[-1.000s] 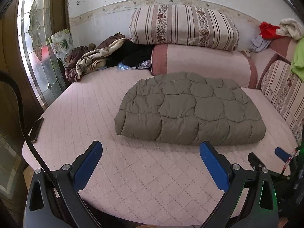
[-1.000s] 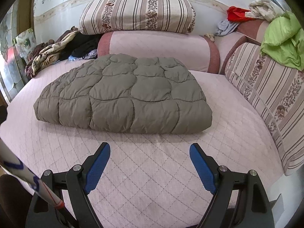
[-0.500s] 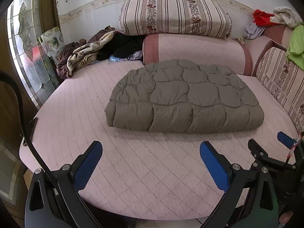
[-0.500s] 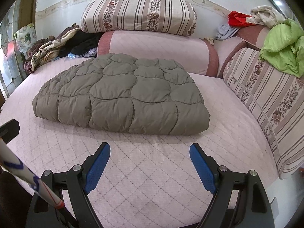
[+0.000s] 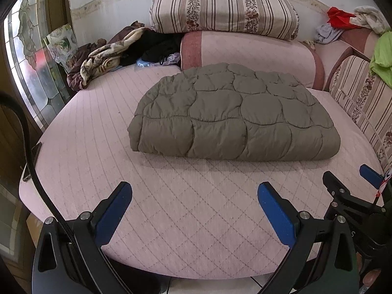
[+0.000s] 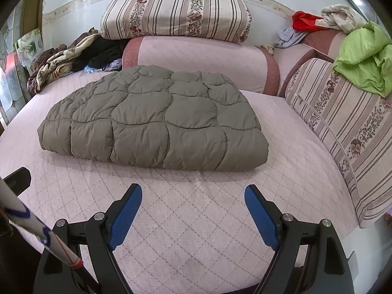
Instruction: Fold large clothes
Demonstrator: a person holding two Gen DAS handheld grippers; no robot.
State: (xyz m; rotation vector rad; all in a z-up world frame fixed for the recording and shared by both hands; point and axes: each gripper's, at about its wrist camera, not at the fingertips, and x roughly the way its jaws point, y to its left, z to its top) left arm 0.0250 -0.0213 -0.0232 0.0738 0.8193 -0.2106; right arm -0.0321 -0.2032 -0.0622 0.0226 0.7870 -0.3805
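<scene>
While the folded grey-green quilted coat lies flat in the middle of the pink quilted bed, your right gripper hovers over bare cover just short of its near edge, jaws spread wide and empty. Your left gripper sits likewise, wide open, holding nothing, facing the coat's near edge.

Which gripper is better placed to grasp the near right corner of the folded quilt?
Right gripper, probably: open, empty, nearer that corner of the quilt. Left gripper faces the other end.
</scene>
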